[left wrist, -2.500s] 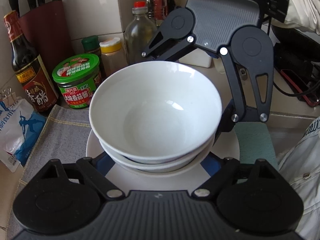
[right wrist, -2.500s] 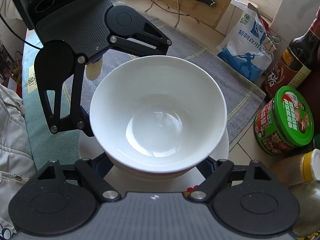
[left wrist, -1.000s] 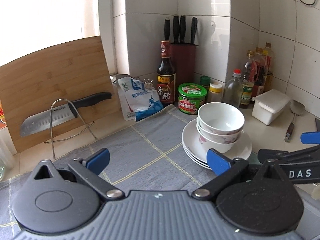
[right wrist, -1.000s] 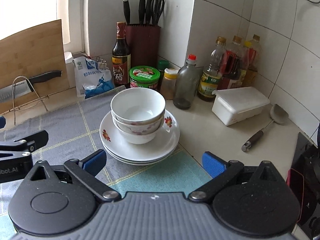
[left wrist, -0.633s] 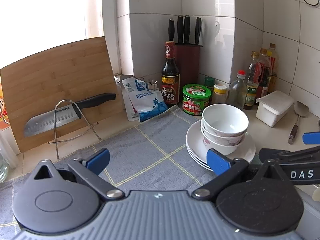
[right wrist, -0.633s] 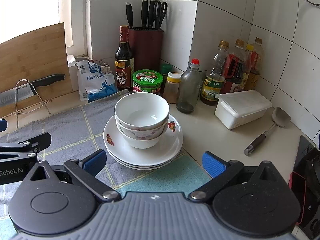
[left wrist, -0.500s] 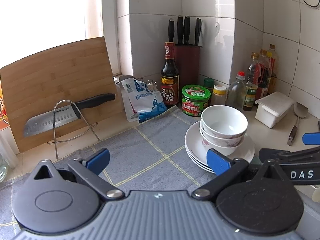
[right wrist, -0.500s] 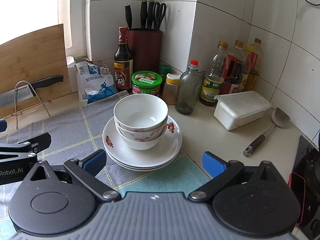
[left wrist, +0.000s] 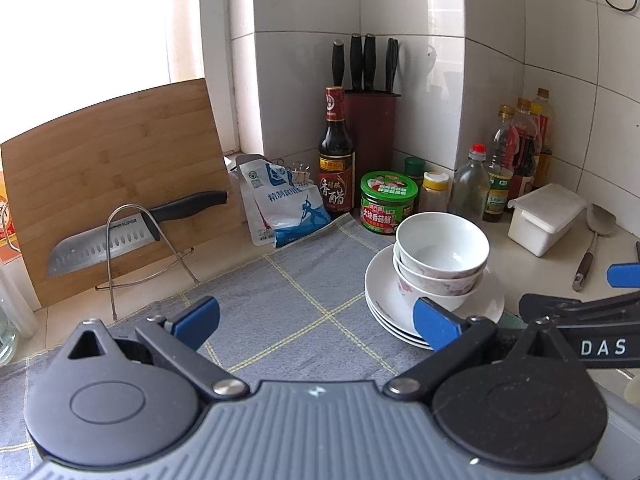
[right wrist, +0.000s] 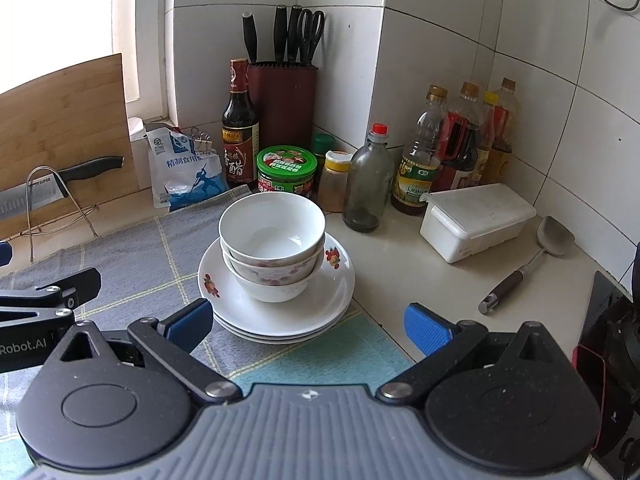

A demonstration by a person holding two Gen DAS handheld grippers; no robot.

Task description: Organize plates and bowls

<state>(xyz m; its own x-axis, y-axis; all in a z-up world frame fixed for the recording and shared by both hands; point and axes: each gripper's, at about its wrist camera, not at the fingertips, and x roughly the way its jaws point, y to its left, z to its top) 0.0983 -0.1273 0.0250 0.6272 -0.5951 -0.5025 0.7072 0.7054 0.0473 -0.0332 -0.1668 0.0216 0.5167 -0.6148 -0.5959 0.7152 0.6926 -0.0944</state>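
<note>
L gripper (left wrist: 316,320) jaws wide open, nothing btwn the blue pads (left wrist: 196,317), hovering over grey cloth (left wrist: 280,304) on worktop (right wrist: 416,264). R gripper (right wrist: 308,322) jaws also wide open, empty, held near side of the dish stack, not touching it. In left wrist view the R gripper's arm shows at right edge, near the stack; in right wrist view the L gripper's arm shows at left edge over cloth.

Bowls (right wrist: 272,228): 2 nested, plain white one on top, floral one under, upright, sitting on plates (right wrist: 276,312), approx 3 stacked, red flower print on rim. Stack sits at cloth's right edge, partly on a teal mat (right wrist: 328,356).

Just behind stack: green-lid jar (right wrist: 286,170), yellow-cap jar (right wrist: 338,180), clear bottle w/ red cap (right wrist: 368,184). Far corner: dark sauce bottle (right wrist: 239,124), knife block (right wrist: 282,100). Left of those: salt bag (right wrist: 184,172), then board (left wrist: 112,172) leaning on wall w/ knife (left wrist: 132,232) on wire rack. Right of stack: oil bottles (right wrist: 460,140) by wall, white lidded box (right wrist: 476,216), spatula (right wrist: 528,260) flat on worktop.
</note>
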